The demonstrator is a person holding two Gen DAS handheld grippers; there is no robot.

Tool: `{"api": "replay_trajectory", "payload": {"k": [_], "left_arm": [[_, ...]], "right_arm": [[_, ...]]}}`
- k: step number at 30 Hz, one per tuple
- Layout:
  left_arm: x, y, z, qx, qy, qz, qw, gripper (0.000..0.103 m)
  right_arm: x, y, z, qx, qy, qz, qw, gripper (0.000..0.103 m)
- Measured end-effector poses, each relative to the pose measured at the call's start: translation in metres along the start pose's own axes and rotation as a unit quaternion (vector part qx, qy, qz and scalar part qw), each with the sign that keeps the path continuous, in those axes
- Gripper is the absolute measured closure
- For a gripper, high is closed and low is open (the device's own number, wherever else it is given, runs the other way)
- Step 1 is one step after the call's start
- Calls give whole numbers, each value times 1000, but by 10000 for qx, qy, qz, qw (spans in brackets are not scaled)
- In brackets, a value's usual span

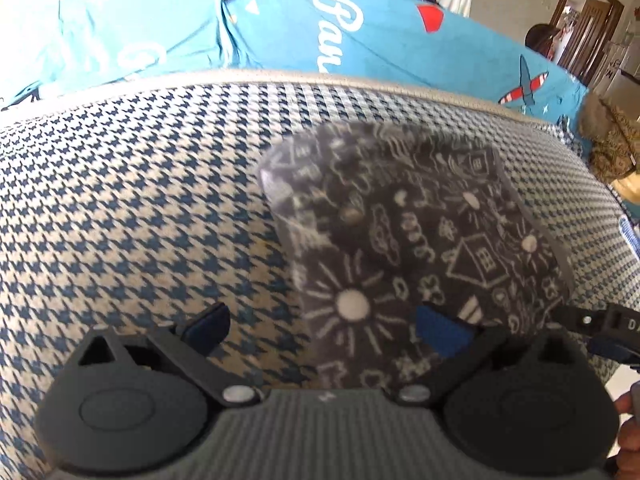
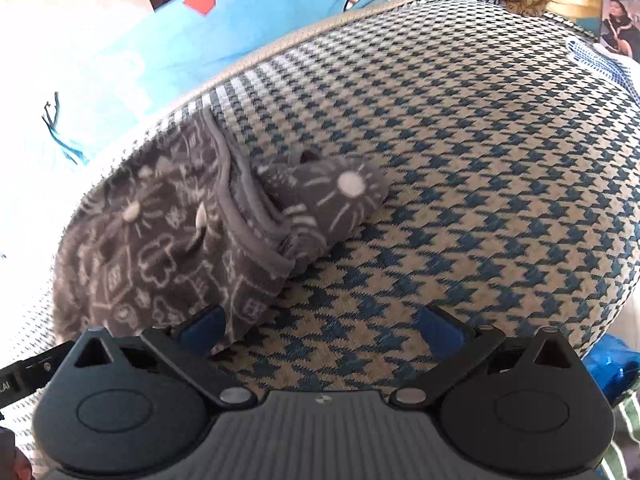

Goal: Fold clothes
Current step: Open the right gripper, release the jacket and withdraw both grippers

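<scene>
1. Grey doodle-print garment [image 1: 416, 248], folded, lies on the houndstooth cushion [image 1: 132, 208].
2. Left hand-held gripper [image 1: 324, 326]: jaws wide apart, holding nothing, over the garment's near edge.
3. Right hand-held gripper [image 2: 322, 332]: likewise spread, empty, beside the garment.
4. Blue printed sheet [image 1: 280, 28] behind the cushion.

Left hand-held gripper [image 1: 324, 326] and right hand-held gripper [image 2: 322, 330], both jaws spread wide, nothing between them.

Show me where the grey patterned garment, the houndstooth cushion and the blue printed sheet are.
grey patterned garment [image 1: 420, 248]: left wrist view, middle of the folded cloth.
houndstooth cushion [image 2: 480, 184]: right wrist view, bare top surface.
blue printed sheet [image 1: 280, 24]: left wrist view, flat part beside the white lettering.
</scene>
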State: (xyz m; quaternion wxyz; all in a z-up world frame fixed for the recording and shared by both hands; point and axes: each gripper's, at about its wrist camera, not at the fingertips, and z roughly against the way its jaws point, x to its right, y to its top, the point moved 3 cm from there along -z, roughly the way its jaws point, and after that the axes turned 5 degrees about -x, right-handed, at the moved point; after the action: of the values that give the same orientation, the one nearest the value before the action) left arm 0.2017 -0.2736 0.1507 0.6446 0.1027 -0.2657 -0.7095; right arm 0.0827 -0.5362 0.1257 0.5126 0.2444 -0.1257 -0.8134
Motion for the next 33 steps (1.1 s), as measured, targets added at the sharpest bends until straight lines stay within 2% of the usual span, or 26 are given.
{"api": "replay_trajectory", "payload": {"k": [8, 16, 21, 26, 33], "left_arm": [[-9, 12, -1, -92, -42, -111, 9999, 0], [-15, 22, -15, -284, -460, 131, 9985, 0], [-16, 30, -27, -383, -547, 144, 9977, 0], [-19, 36, -37, -478, -666, 237, 9963, 0], [-18, 40, -48, -549, -721, 315, 9954, 0]], "right_arm": [[31, 12, 24, 252, 154, -25, 9996, 0], [55, 30, 16, -71, 847, -606, 9945, 0], [59, 41, 10, -115, 713, -568, 9958, 0], [58, 46, -5, -278, 792, -534, 9950, 0], [53, 48, -9, -252, 857, -588, 9943, 0]]}}
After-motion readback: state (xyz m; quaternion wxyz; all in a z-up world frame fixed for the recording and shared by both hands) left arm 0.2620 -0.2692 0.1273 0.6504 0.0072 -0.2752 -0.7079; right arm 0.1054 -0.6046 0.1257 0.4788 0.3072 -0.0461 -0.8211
